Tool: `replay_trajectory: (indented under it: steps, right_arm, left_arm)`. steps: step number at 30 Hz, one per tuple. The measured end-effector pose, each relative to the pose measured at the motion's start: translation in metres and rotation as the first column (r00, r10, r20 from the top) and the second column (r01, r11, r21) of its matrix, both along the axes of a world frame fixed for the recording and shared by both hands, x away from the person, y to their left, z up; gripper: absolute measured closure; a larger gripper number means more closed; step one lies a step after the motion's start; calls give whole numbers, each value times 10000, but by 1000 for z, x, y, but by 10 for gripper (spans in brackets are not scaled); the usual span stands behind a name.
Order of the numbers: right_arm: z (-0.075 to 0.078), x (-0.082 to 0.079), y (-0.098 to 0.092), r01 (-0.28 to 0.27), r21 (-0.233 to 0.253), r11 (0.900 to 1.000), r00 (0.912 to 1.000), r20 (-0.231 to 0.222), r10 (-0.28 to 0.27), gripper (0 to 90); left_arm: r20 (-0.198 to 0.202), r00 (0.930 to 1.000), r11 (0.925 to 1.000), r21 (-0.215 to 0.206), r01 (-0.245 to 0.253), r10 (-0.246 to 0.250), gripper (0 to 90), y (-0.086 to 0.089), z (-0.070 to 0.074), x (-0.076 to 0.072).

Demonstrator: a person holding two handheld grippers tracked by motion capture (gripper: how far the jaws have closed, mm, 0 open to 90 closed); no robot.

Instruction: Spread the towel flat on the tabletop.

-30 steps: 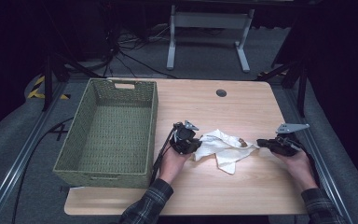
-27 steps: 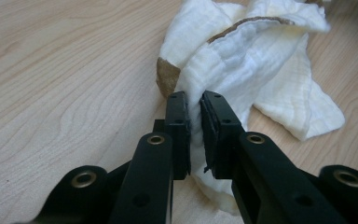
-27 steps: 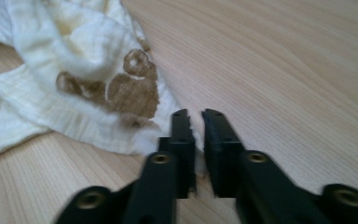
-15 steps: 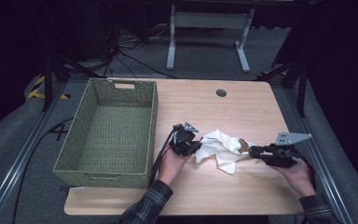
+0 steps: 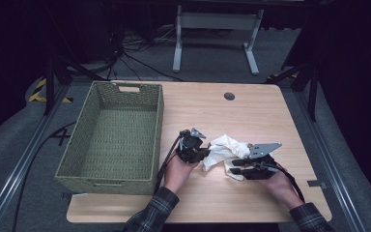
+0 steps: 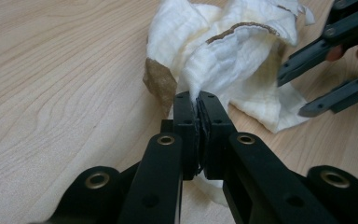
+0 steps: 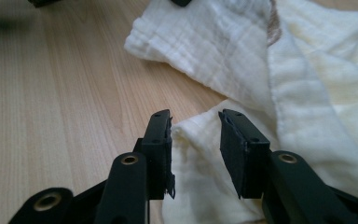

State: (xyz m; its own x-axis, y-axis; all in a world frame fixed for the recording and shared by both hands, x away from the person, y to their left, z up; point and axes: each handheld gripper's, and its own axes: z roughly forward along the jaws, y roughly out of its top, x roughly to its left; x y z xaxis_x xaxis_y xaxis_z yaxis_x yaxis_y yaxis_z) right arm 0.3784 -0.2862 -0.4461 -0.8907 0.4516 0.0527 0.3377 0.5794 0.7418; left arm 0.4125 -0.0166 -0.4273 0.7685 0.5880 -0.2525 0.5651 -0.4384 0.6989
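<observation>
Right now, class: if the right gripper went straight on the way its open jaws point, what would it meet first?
Most likely the white cloth. The right gripper has its jaws open with a cloth corner already lying between them, so it would run onto more folds at once. Depth beyond that is unclear.

Light falls only on the pale wooden table (image 5: 270, 116) at the centre of the high view, its surroundings sinking to near black, while both gripper views are bright, softly shadowed and blurred along their lower edges.
</observation>
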Motion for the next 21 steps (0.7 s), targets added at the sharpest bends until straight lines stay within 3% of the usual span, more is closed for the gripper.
replay_trajectory:
  steps: [3, 6, 8, 15, 21]
  right_arm:
    - [-8, 3, 8, -51, -341, 9994, 9998, -176, 46, 640]
    - [-11, 5, 9, -113, -581, 9982, 9999, -107, 107, 831]
    - [-9, 5, 7, -111, -556, 9984, 9999, -68, 108, 879]
    - [20, -10, -18, -95, 510, 9987, 9995, 301, 80, 890]
    - [46, -27, -48, 75, 1372, 9905, 9968, 781, -184, 890]
  left_arm:
    - [-50, 10000, 9999, -129, 65, -66, 872, -1, 0, 0]
    - [-103, 9999, 9997, -226, 16, -19, 873, 0, 1, -2]
    - [-91, 10000, 9994, -336, 19, -23, 875, 0, 3, -3]
    - [446, 9990, 9957, -920, 72, -31, 877, 7, 26, -12]
    - [911, 9953, 9899, -1405, -206, 337, 876, 16, 52, -19]
